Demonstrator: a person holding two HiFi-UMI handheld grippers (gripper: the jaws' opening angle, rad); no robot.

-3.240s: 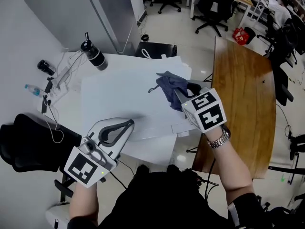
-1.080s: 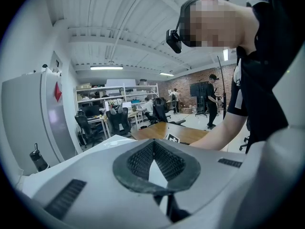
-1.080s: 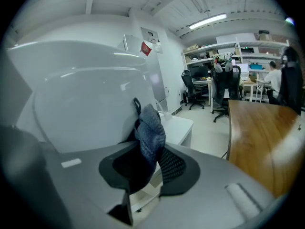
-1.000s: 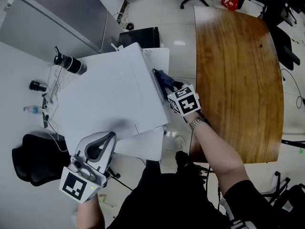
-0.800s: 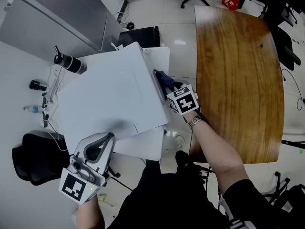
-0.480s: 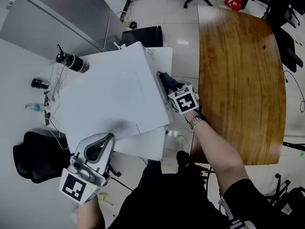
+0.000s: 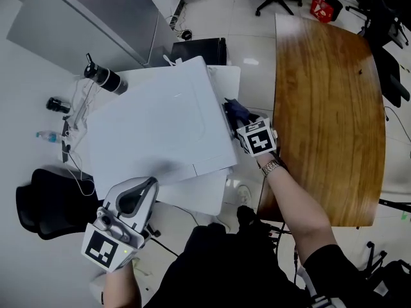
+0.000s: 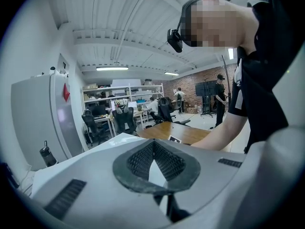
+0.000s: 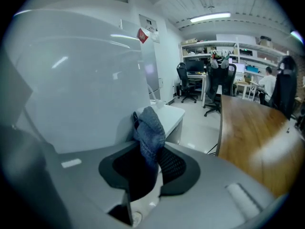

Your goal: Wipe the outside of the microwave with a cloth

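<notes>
Two hand-held grippers were in play, and the nearer one did no work. The left hand-held gripper (image 7: 144,188) hovered by the near corner of the microwave (image 7: 160,124). Its jaws were clenched tip to tip on nothing, as the left gripper view showed (image 8: 153,146).

Further out, on the microwave's right side, the right hand-held gripper (image 7: 244,123) carried the cloth (image 7: 234,110). This was a small grey-blue knitted rag that looked light, soft and limp, so it would likely drape and fold rather than hold any shape. It would probably slide easily over the smooth white casing unless pressed flat. Pinching a bunched fold near the middle, with a loose flap left ahead of the tips, seemed the best way to hold it. That was roughly how it sat.

In the right gripper view the jaws stood part-way apart, grasping a wad of the cloth (image 9: 149,127) between the pads (image 9: 167,162). The free end stood up past the tips, against or just beside the microwave's side wall (image 9: 81,80). I could not tell for sure whether it was firmly pressed on.

The microwave itself was a heavy, rigid box and seemed unlikely to shift under a wipe. It stood on a white table (image 7: 200,201).

Beyond it lay a dark bottle (image 7: 103,77) at the table's far left, and a long wooden table (image 7: 327,108) well apart on the right.
</notes>
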